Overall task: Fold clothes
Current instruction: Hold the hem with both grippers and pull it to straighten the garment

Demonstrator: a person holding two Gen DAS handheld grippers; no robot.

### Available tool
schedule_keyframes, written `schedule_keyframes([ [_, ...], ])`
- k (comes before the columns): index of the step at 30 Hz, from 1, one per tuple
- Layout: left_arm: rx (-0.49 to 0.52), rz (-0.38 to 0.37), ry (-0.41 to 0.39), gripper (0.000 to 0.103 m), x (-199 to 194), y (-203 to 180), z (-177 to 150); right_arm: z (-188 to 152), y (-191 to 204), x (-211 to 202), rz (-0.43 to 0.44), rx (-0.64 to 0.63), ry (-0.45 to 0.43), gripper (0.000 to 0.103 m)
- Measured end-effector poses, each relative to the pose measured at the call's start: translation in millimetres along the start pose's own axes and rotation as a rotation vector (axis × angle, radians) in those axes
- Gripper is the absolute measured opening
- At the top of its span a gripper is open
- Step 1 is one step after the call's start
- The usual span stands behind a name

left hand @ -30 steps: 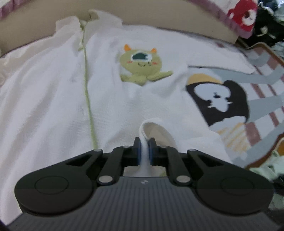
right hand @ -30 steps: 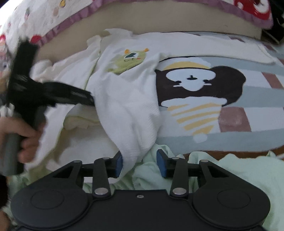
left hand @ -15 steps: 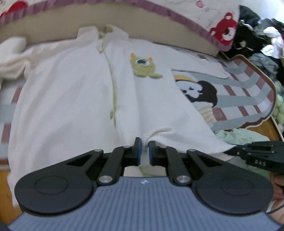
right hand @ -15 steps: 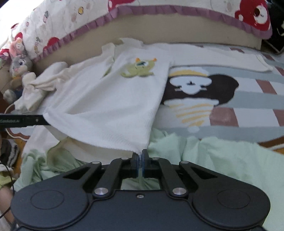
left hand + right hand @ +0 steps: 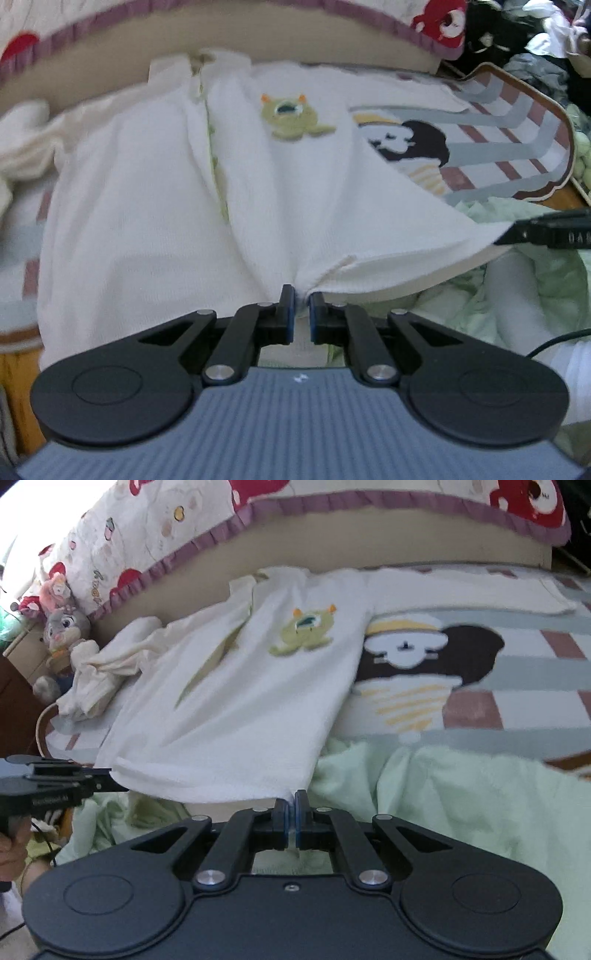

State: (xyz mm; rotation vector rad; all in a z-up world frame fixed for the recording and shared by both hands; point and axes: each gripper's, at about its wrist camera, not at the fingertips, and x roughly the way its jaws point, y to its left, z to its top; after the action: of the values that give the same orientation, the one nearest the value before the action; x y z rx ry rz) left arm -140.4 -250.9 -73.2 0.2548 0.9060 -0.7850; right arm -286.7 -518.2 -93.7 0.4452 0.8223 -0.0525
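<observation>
Left wrist view first: our left tongs [image 5: 300,295] are pinched on the near hem of the white garment [image 5: 147,206], the fabric gathering into a pucker between the blue pads. At the right edge of that view our right tongs [image 5: 509,236] come in from the side, clamped on the garment's right bottom corner, so the hem hangs raised between the two grips. Below it lies pale green cloth [image 5: 517,288].

From the right wrist view, the right tongs [image 5: 294,805] are closed tight on that same corner, and the left tongs [image 5: 107,779] reach in from the left edge onto the other end of the hem, with a hand [image 5: 13,849] behind them.

Farther out, the garment spreads flat over a patterned rug [image 5: 517,686] printed with a cartoon figure in a cap. A green monster patch [image 5: 306,631] sits on the chest, and a green-edged placket [image 5: 218,173] runs down the front. One sleeve lies bunched at the left [image 5: 99,672].

Beyond the collar rises a bed side with a purple-frilled quilt [image 5: 332,506], and a plush rabbit [image 5: 64,627] stands at far left.
</observation>
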Motion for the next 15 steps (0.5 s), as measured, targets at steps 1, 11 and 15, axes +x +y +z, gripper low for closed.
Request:
schedule_keyframes([
  [1, 0.003, -0.003, -0.015, 0.009, -3.1, 0.1, 1.5, 4.0, -1.1, -1.5, 0.004, 0.002, -0.007, 0.003],
  [11, 0.021, -0.056, 0.062, 0.0, -7.3, -1.5, -7.3, 15.2, -8.4, -2.8, 0.012, 0.059, 0.063, 0.004],
  [15, 0.03, -0.011, 0.13, 0.0, 4.0, -1.3, -19.3, -0.7, -18.6, 3.7, -0.102, 0.05, 0.118, 0.003],
])
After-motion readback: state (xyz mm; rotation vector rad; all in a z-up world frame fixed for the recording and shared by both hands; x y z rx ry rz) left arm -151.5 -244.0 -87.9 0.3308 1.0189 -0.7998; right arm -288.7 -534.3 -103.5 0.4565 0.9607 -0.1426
